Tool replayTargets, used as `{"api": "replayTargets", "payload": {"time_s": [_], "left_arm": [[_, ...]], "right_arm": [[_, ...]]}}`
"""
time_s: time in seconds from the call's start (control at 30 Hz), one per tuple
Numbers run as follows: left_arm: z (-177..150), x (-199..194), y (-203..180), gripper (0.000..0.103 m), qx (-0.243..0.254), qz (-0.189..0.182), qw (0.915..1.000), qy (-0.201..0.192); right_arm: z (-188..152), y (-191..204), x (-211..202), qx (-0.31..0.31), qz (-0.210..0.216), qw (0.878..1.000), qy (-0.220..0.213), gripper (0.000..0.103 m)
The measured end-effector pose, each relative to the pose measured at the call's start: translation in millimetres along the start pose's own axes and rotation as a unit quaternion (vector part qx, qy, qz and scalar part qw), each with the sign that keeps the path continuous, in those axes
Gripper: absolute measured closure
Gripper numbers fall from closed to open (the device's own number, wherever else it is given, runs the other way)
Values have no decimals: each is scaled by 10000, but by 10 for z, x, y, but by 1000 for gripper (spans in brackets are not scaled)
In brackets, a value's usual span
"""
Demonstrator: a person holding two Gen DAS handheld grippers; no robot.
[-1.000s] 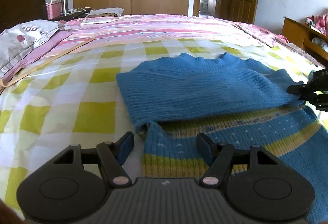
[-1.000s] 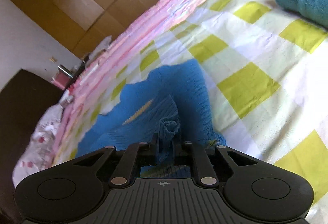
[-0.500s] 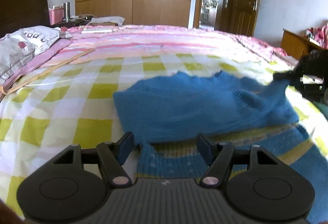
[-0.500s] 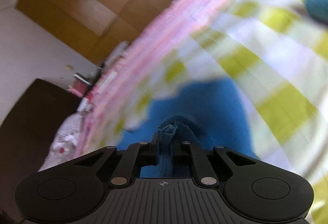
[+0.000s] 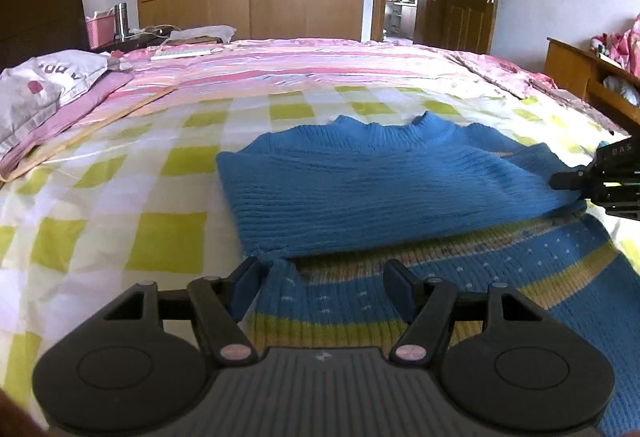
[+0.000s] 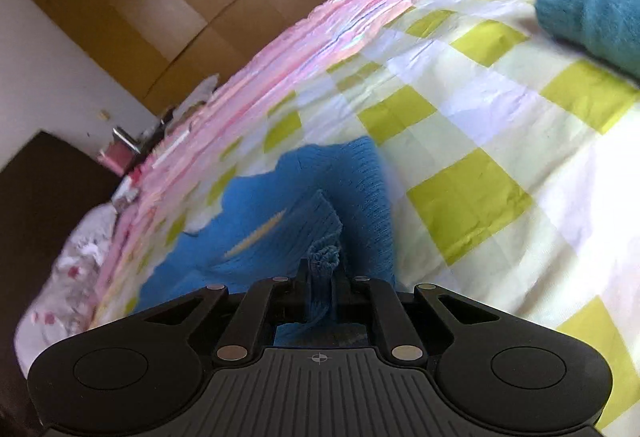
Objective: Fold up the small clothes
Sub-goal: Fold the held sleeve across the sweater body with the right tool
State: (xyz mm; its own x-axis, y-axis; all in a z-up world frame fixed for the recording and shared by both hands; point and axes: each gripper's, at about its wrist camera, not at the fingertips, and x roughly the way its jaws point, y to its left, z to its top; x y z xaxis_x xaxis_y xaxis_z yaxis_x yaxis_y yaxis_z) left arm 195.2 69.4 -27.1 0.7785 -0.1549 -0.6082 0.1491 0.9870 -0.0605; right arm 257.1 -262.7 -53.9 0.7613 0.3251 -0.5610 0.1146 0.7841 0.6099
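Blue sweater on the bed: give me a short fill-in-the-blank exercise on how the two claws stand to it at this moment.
1. The right claw is ____ on a bunched fold of the blue sweater.
2. The left claw is ____, with nothing between its fingers.
3. The sweater lies on a bedsheet checked in white and ____.
4. A second, ____-coloured knit lies farther off in the right wrist view.

Missing words: shut; open; yellow-green; teal
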Motion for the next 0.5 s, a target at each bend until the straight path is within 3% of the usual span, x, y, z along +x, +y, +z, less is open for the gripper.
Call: {"api": "replayTargets", "payload": {"time_s": [0.23, 0.5], "left_arm": [[124, -125, 131, 32, -368, 73, 9985, -407], [262, 78, 139, 32, -522, 69, 9978, -406]], "right_arm": [[13, 158, -73, -435, -232, 9987, -90, 92], [57, 209, -120, -578, -333, 9971, -362, 95]]}}
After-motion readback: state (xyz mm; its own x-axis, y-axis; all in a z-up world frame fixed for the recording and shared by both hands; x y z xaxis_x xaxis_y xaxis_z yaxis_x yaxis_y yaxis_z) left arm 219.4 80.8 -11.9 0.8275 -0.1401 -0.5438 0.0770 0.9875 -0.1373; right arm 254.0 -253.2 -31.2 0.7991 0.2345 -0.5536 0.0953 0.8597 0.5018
